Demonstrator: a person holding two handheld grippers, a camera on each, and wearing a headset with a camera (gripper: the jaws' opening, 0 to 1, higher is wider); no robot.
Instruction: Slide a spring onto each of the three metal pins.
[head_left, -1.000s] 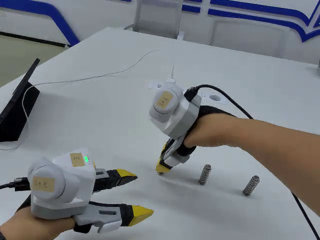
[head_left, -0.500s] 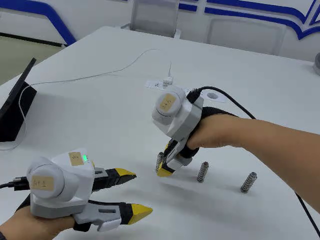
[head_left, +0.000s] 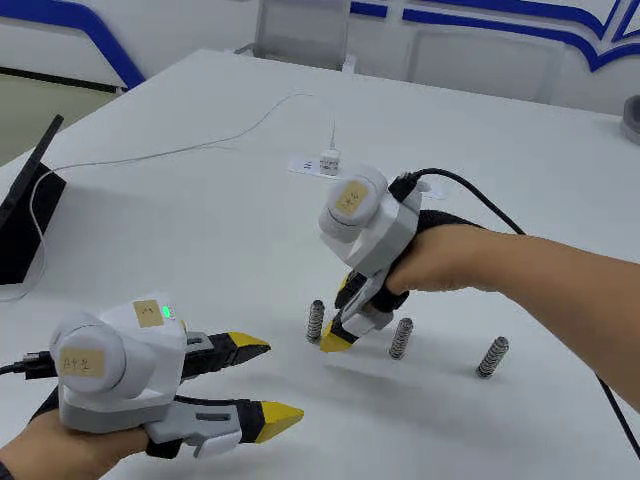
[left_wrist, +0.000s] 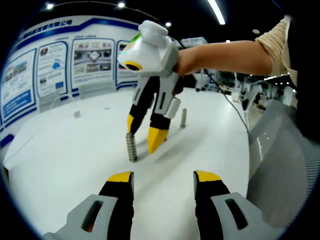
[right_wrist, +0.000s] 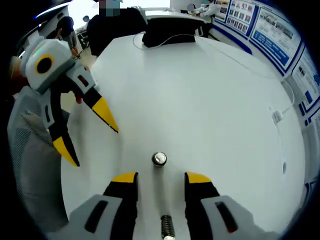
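Observation:
Three grey coil springs stand upright in a row on the white table (head_left: 200, 230): left spring (head_left: 315, 320), middle spring (head_left: 401, 338), right spring (head_left: 491, 356). My right gripper (head_left: 337, 322) points down between the left and middle springs, open and holding nothing. From above, the left spring (right_wrist: 159, 159) shows a shiny round top just ahead of the right gripper (right_wrist: 161, 178), and the middle spring (right_wrist: 167, 226) lies low between its jaws. My left gripper (head_left: 266, 378) hovers open at the near left. It (left_wrist: 163, 176) faces the left spring (left_wrist: 131, 146) and the right gripper (left_wrist: 145, 132).
A black screen (head_left: 25, 205) stands at the table's left edge with a thin white cable (head_left: 200, 150) running to a small white connector (head_left: 328, 160). The right gripper's black cable (head_left: 470, 190) trails to the right. A chair (head_left: 300, 30) stands behind the table.
The right gripper has opened and shifted right and up, off the left spring. That spring, hidden in its jaws a second ago, now stands alone. The left gripper has stayed put.

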